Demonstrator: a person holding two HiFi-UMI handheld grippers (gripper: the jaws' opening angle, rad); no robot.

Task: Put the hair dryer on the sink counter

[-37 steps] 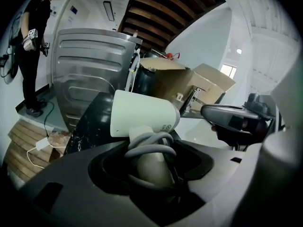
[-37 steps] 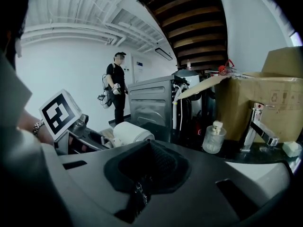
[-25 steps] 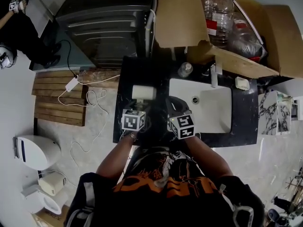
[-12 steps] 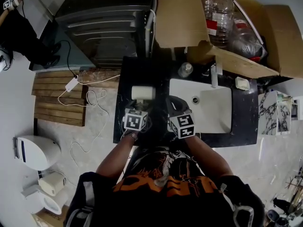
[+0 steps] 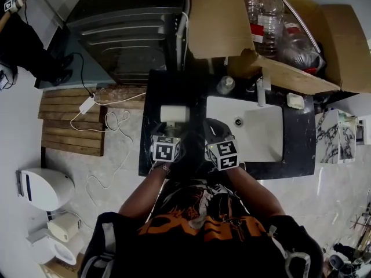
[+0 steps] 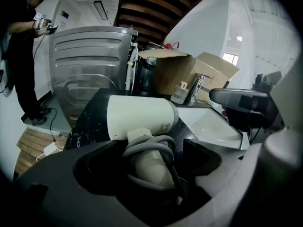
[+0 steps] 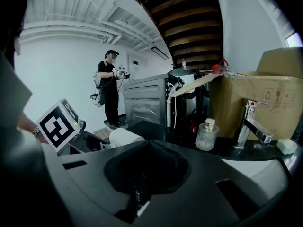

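Note:
The white hair dryer (image 6: 139,117) lies on the black sink counter (image 6: 90,117), left of the basin. Its grey cord is wound round the handle. My left gripper (image 6: 151,150) has that handle between its jaws, which are opening, and dark gaps show on both sides of the handle. From the head view the hair dryer (image 5: 174,113) lies just ahead of the left gripper (image 5: 170,132). My right gripper (image 5: 213,131) hovers beside it at the basin's left rim, jaws together and holding nothing. In the right gripper view (image 7: 150,148) the dryer (image 7: 124,137) lies to the left.
A white basin (image 5: 261,132) with a faucet (image 5: 261,91) is set into the counter. A glass soap bottle (image 5: 225,85) and a soap bar (image 5: 295,101) stand behind it. A washing machine (image 5: 127,28) and a cardboard box (image 5: 290,39) are at the back. A person (image 5: 23,39) stands far left.
The left gripper has edged very slightly right by the hair dryer. The right gripper and the dryer have stayed put.

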